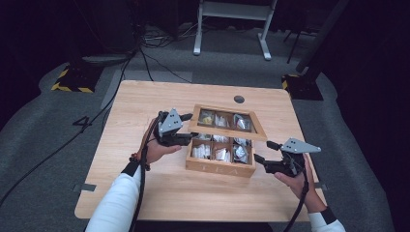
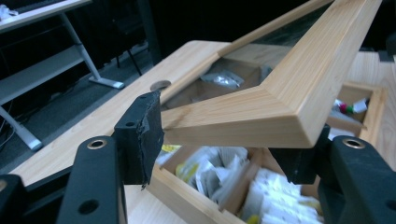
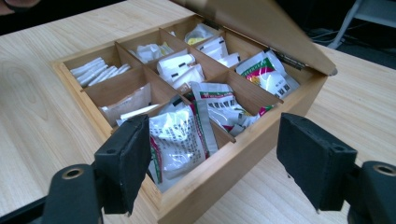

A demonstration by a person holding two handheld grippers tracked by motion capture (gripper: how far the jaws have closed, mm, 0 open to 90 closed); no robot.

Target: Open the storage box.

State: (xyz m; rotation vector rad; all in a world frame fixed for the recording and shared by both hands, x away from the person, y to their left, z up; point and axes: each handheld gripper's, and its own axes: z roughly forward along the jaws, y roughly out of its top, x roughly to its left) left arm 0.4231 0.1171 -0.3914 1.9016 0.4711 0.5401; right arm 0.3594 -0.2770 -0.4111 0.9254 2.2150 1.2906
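fingers (image 2: 140,135) of left gripper (image 1: 185,129) clamped on front corner of wooden lid (image 2: 280,107), one pad each side of the frame; lid raised partway, tilted up over the tea box (image 1: 220,168). below and beyond those pads, open compartments packed with white sachets (image 2: 219,175). box standing mid-table (image 1: 145,193), just beside the left pads, hinge side away. right gripper (image 1: 263,152) near the box's right end, fingers (image 3: 123,158) spread wide apart, gripping nothing, a printed packet (image 3: 180,140) and the box wall lying between and beyond them.
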